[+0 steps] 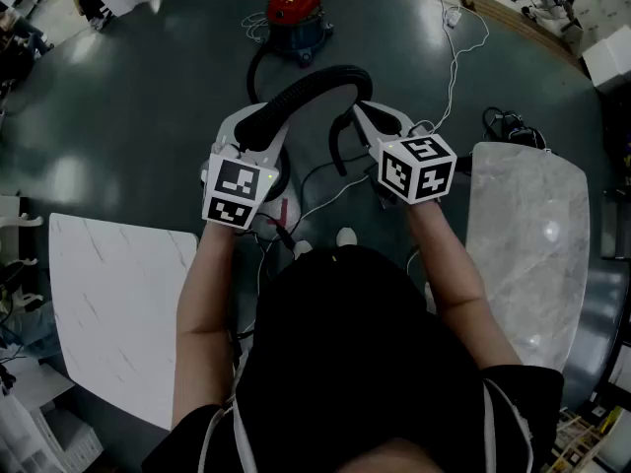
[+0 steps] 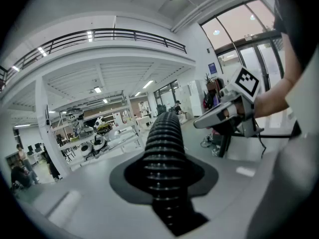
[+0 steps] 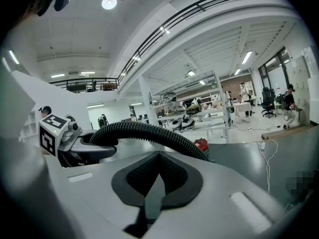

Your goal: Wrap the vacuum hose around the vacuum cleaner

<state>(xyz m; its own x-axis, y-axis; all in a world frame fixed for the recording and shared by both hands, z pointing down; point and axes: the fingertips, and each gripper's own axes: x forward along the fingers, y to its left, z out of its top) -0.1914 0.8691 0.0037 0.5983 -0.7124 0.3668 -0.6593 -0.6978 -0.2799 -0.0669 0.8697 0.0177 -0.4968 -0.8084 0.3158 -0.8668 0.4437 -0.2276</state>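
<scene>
My left gripper (image 1: 258, 126) has its jaws clamped round the black vacuum hose (image 1: 315, 85) - my right gripper (image 1: 380, 121) has its jaws pressed together, empty. The hose trails to the red vacuum cleaner (image 1: 296, 13) on the floor ahead.

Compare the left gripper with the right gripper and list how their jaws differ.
The left gripper clamps the black hose; the right gripper holds nothing. The left gripper's jaws stand apart around the hose; the right gripper's jaws meet. Both point forward, towards the red vacuum cleaner.
</scene>
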